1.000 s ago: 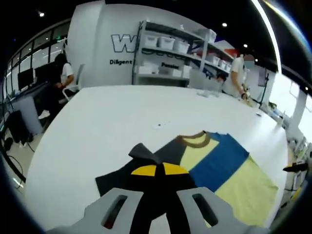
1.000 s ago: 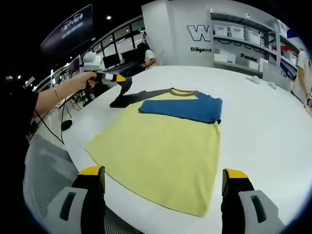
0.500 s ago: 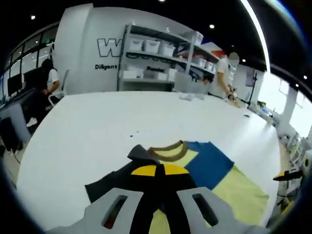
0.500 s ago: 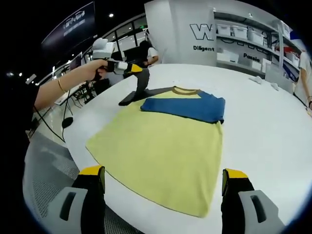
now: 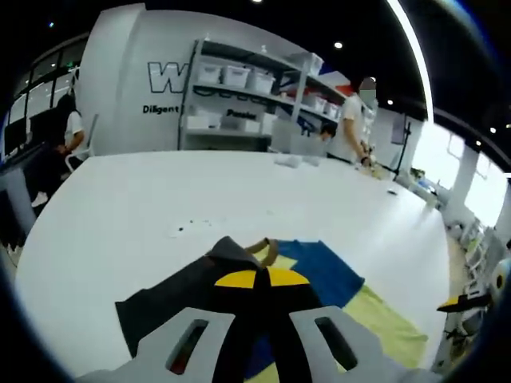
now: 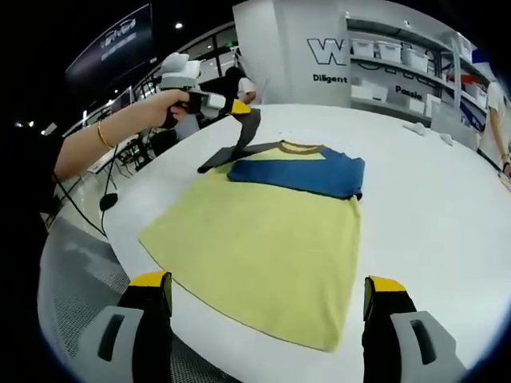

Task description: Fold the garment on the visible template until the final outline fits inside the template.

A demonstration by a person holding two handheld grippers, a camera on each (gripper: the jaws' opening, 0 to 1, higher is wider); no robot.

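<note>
In my left gripper view, my left gripper (image 5: pixel 257 281) has its fingers (image 5: pixel 238 279) pinched together on the dark sleeve (image 5: pixel 172 299) of the shirt (image 5: pixel 319 275). The yellow tips meet with the cloth bunched up between them, a peak of grey fabric rising just above. The sleeve drapes down to the left of the fingers onto the white table (image 5: pixel 160 207). To the right of the fingers I see the shirt's blue band and, past it, the pale yellow body lying flat toward the lower right. A bit of the brown collar (image 5: pixel 267 249) curls up just behind the pinch. Far across the table there is a rack of shelves (image 5: pixel 247 96) with white bins, a standing person (image 5: pixel 351 120) at the table's far edge, and a seated person (image 5: pixel 68 132) at the left.

In my right gripper view, my right gripper (image 6: pixel 267 307) hangs above the near hem with its fingers (image 6: pixel 152 295) spread wide and nothing between them. The shirt (image 6: pixel 271 231) lies flat on the table (image 6: pixel 431 215), yellow body toward me, blue band folded across the chest, brown collar at the far end. The left gripper (image 6: pixel 227 108) comes in from the left, held by a hand (image 6: pixel 164 108) with a bracelet on the wrist, and it has the dark sleeve (image 6: pixel 239 140) lifted off the table so the cloth hangs in a steep strip down to the shoulder. I cannot make out any template outline on the table.
</note>
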